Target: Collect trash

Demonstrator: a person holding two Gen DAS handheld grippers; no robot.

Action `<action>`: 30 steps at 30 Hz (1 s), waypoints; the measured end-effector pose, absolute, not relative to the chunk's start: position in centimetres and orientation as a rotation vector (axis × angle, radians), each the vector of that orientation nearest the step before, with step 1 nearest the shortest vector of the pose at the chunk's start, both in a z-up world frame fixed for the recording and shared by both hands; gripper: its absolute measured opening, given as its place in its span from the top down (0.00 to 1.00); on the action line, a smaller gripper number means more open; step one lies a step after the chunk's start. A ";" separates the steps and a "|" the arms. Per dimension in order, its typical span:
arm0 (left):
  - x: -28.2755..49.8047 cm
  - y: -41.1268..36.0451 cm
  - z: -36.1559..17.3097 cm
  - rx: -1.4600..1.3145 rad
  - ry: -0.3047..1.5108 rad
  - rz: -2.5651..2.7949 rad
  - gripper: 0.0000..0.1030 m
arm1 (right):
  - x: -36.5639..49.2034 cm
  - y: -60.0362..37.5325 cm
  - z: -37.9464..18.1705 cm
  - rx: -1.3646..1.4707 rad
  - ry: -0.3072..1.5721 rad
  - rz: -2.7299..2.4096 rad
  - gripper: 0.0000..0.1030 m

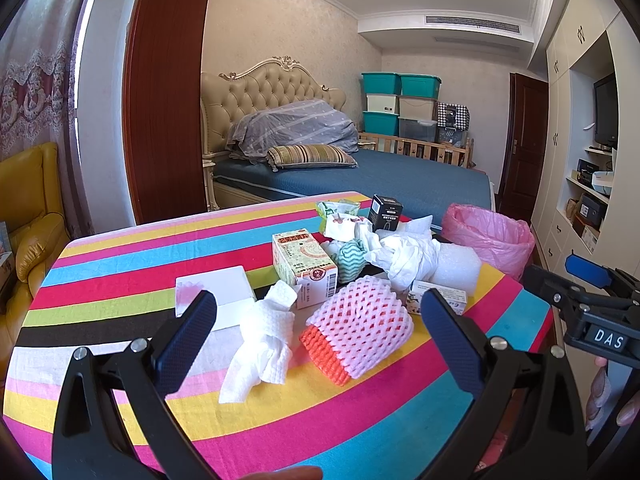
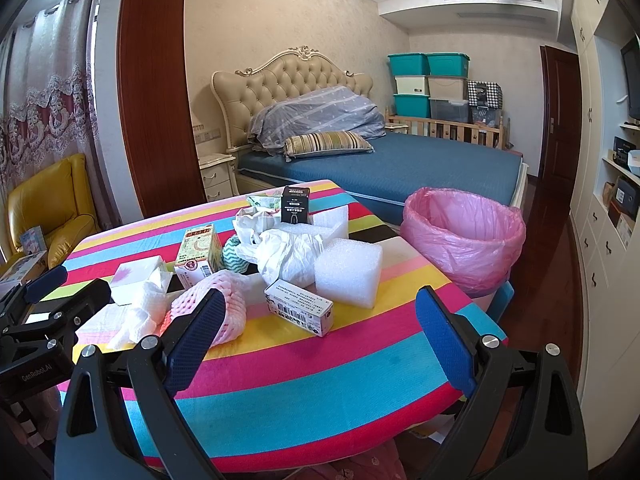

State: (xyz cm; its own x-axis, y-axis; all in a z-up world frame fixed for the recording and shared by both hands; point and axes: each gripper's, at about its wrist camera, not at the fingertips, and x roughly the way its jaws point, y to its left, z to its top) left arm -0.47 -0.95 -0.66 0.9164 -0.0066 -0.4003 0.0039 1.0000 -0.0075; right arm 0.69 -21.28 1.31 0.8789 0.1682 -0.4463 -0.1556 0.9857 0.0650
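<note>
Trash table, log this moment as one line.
left claw open | right claw open | trash on table | pink-lined bin empty

My left camera looks forward from low over the near edge of the striped table (image 1: 120, 280), close to the trash pile mid-frame. My right camera sits further right and slightly back, facing the same way. Both share the table, the bed (image 2: 400, 164) behind and the pink bin (image 1: 490, 236) at right.
</note>
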 end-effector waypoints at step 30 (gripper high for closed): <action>0.6 1.4 -2.9 0.008 0.542 0.046 0.04 | 4.8 -20.7 -0.7 -0.018 0.569 0.239 0.13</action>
State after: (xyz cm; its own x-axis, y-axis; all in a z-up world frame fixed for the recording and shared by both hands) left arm 0.60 1.36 -2.87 0.8558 0.0455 -0.5154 -0.0415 0.9990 0.0193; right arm 4.79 -20.75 -0.72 0.8158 0.2186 -0.5354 -0.2287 0.9723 0.0485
